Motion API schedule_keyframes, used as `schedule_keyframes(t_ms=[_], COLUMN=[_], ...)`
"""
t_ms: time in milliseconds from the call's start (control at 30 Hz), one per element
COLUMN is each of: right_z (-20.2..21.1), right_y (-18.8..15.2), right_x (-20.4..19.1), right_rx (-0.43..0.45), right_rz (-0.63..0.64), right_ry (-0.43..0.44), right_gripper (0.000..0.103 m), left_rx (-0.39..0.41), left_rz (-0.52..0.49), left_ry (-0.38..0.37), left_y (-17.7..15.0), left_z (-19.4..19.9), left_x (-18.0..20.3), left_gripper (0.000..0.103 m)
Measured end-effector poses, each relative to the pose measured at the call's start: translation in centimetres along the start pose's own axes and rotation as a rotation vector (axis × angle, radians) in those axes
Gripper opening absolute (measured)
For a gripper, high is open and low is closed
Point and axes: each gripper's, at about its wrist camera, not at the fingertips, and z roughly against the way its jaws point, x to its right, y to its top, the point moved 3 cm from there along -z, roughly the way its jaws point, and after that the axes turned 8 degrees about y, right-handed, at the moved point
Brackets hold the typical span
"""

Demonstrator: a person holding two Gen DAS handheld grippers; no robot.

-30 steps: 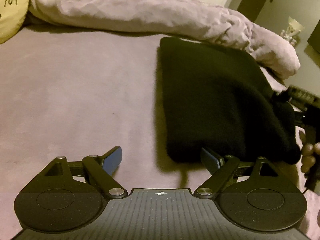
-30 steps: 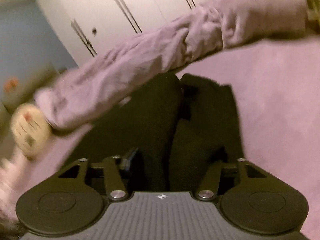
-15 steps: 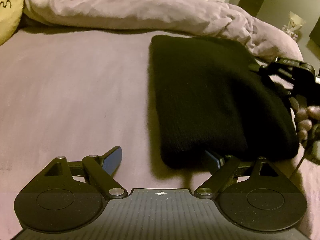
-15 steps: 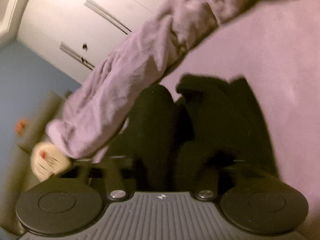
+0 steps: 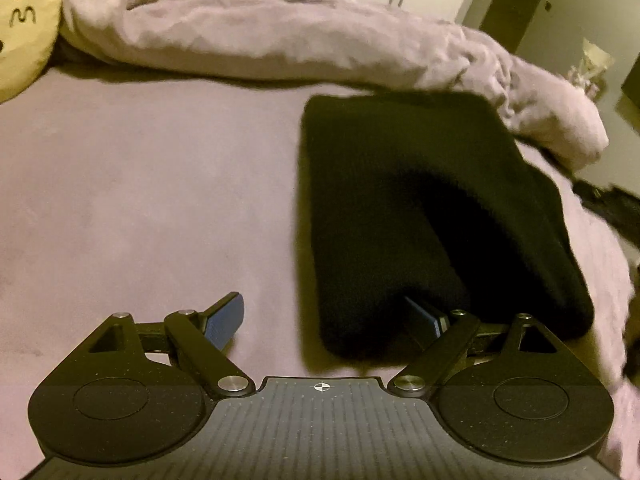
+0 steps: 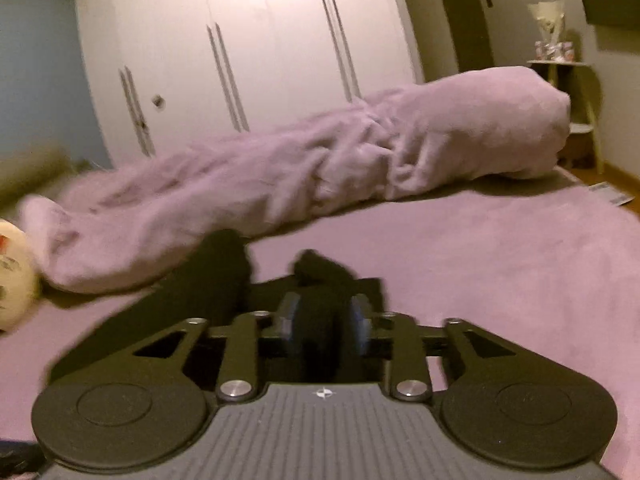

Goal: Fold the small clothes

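A black knitted garment (image 5: 400, 200) lies on the purple bed sheet (image 5: 140, 200), right of centre in the left wrist view. Its right part is lifted into a fold. My left gripper (image 5: 324, 316) is open; its left finger (image 5: 224, 316) rests over bare sheet and its right finger is partly hidden under the garment's near edge. In the right wrist view my right gripper (image 6: 324, 324) is shut on a bunched edge of the black garment (image 6: 320, 280), held just above the sheet (image 6: 500, 260).
A rumpled purple duvet (image 5: 280, 28) runs along the far side of the bed; it also shows in the right wrist view (image 6: 320, 160). A yellow cushion (image 5: 20, 28) lies at the far left. White wardrobe doors (image 6: 260, 48) stand behind. A side shelf (image 6: 576, 100) stands at right.
My right gripper closed on the garment's edge and swung round, lifting the right side into a fold. It has left the left wrist view. My left gripper stayed open and nearly still.
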Motion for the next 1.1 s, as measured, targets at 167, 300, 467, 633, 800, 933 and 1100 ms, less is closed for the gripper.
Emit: schedule_keyframes(t_ms=[167, 300, 467, 633, 800, 933, 1100], right_z=[-0.4, -4.6, -7.2, -5.2, -3.1, -5.1, -4.5], right_y=[-0.8, -1.2, -3.2, -3.1, -1.5, -5.2, -6.2], right_x=[-2.5, -2.8, -3.0, -4.4, -3.9, -1.6, -0.8], right_rx=[-0.035, -0.159, -0.298, -0.235, -0.133, -0.209, -0.140], right_rz=[-0.017, -0.103, -0.211, -0.049, 0.053, 0.074, 0.069], right_ry=[0.144, 0.218, 0.333, 0.267, 0.148, 0.084, 0.103], right_gripper=[0.053, 0.056, 0.041, 0.018, 0.017, 0.020, 0.025], left_rx=[0.005, -0.011, -0.033, -0.032, -0.023, -0.033, 0.013], left_rz=[0.023, -0.001, -0.017, -0.018, -0.025, -0.028, -0.050], left_ry=[0.013, 0.023, 0.026, 0.026, 0.025, 0.022, 0.053], left_y=[0.6, 0.5, 0.3, 0.4, 0.3, 0.1, 0.7], left_z=[0.1, -0.1, -0.5, -0.6, -0.5, -0.6, 0.7], left_x=[0.1, 0.3, 0.4, 0.4, 0.6, 0.8, 1.1], left_gripper=[0.091, 0.093, 0.093, 0.093, 0.094, 0.094, 0.094])
